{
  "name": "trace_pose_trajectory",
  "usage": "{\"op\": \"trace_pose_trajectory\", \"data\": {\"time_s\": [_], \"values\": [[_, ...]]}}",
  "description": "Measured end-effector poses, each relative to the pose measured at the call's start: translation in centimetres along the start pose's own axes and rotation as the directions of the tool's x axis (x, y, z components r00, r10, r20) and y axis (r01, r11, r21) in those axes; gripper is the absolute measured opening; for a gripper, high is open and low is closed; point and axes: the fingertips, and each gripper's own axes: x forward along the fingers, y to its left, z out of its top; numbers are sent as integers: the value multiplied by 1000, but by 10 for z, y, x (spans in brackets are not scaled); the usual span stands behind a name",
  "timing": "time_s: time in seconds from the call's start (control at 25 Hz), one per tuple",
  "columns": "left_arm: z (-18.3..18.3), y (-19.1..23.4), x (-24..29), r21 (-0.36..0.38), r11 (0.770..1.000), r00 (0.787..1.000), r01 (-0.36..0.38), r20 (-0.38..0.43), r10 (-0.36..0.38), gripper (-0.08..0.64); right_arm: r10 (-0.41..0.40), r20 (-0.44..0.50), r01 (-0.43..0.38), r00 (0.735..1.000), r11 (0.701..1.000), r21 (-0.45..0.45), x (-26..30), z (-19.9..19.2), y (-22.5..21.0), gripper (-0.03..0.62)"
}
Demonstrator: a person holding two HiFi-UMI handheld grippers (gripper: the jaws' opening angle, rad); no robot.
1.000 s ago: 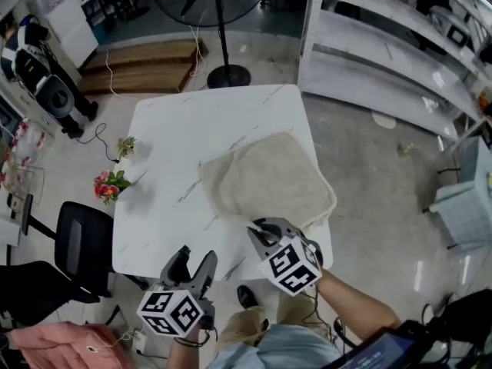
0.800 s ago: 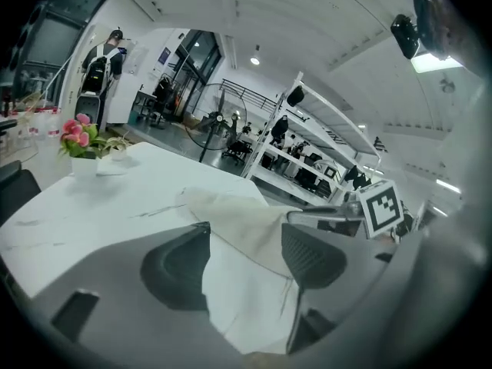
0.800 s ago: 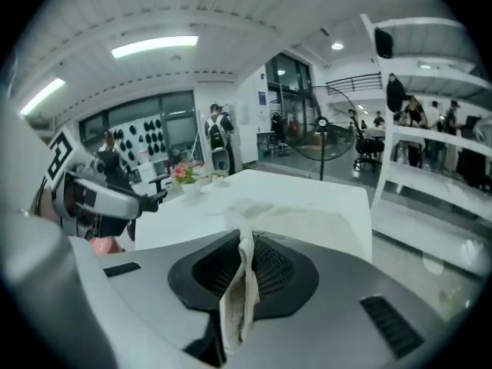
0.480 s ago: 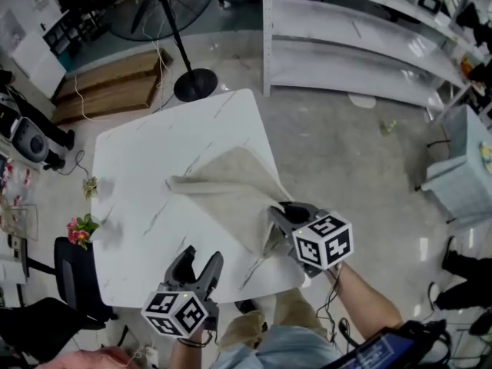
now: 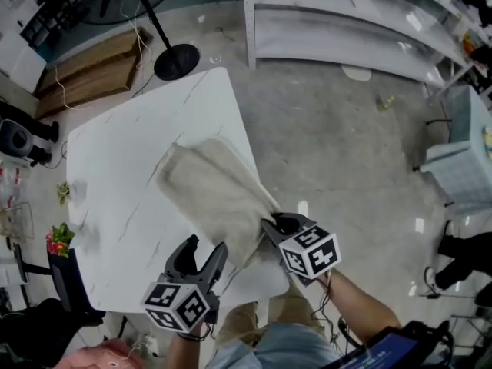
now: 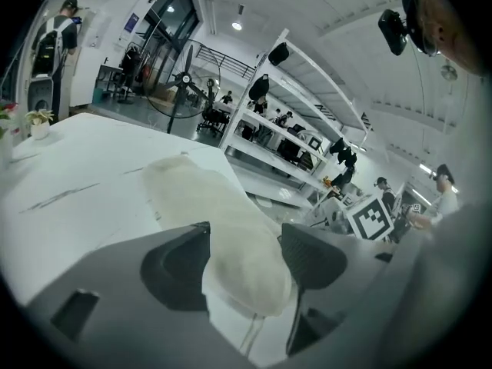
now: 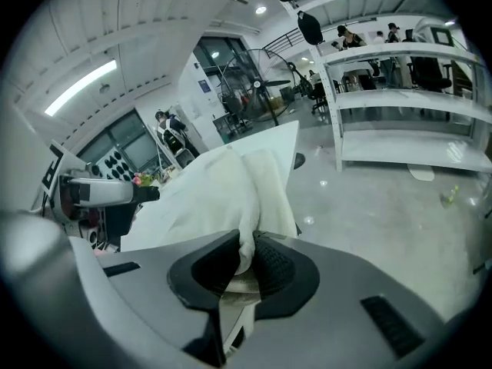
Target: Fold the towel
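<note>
The right gripper [image 5: 270,225] pinches the fluffy cream towel [image 5: 211,191], but its jaws just loosened a bit, so the towel might slip out. The left gripper [image 5: 201,252] stands wide and holds nothing.

left gripper [image 5: 204,246]: low and left in the head view, pointing forward and down, cube [image 5: 176,307] nearest the camera
left jaws: wide apart; end of the towel [image 6: 223,214] between them, not clamped
right gripper [image 5: 270,224]: just right of the left one, tilted down, rolled so its cube shows two faces
right jaws: pinching a bunched towel corner; just been opening a little, cloth caught between them
right forearm [image 5: 361,307]: bare, running back toward the lower right
</note>
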Motion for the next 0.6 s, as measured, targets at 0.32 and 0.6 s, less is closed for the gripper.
{"op": "trace_pose_trajectory", "data": {"time_s": [0.32, 0.6], "values": [[9, -12, 19, -17, 1000, 1000, 6, 11, -6, 296, 154, -10, -155, 988, 983, -96, -27, 27, 8, 228], [21, -9, 8, -54, 998, 997, -24, 67, 28, 295, 281, 1, -271, 960, 929, -252, -23, 125, 17, 204]]}}
